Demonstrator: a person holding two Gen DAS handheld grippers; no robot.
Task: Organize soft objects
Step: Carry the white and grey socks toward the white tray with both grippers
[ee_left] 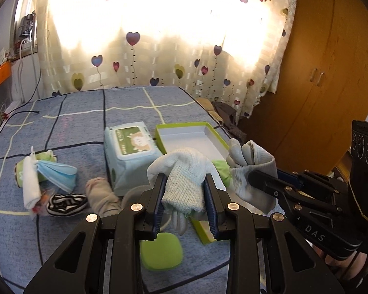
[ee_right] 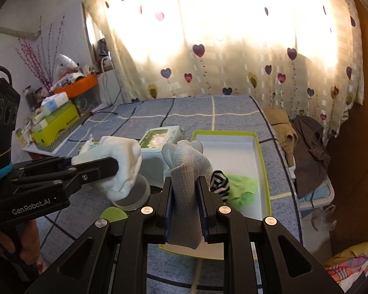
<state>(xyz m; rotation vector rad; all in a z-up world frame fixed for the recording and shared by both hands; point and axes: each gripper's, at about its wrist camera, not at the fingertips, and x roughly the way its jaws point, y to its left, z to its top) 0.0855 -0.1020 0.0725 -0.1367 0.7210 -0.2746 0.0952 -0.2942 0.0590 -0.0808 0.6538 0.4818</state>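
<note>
Left wrist view: the left claw (ee_left: 185, 191) is clamped on a pale green knit glove (ee_left: 184, 171), whose cuff sits between the blue pads while the fingers hang below. Just to its right, the right claw (ee_left: 255, 176) pinches a grey glove (ee_left: 250, 166), its fingertips curling upward; the two gloves are close together, and whether they touch cannot be told. Both are held above a shallow green-rimmed box (ee_left: 196, 132) lying on the blue checked bed (ee_left: 73, 127). A bit of green cloth (ee_left: 220, 167) shows in the box between the gloves. Left of the box lies a pack of wet wipes (ee_left: 130, 152). Further left are a blue face mask (ee_left: 57, 172) beside a white cloth (ee_left: 30, 183), a striped black-and-white sock (ee_left: 66, 203) and a beige sock (ee_left: 100, 196). A green lid (ee_left: 162, 251) lies below the claw.

Right wrist view: the right claw (ee_right: 186, 197) grips the grey glove (ee_right: 186, 171) by its cuff, over the near end of the box (ee_right: 255, 147). Inside the box lie a striped sock (ee_right: 219, 182) on the green cloth (ee_right: 243, 187). To the left, the left claw (ee_right: 110, 164) is closed on the pale glove (ee_right: 117, 161), which looks white here. Behind it sits the wipes pack (ee_right: 159, 139). Folded clothes (ee_right: 306, 147) lie beside the bed (ee_right: 147, 112).
</note>
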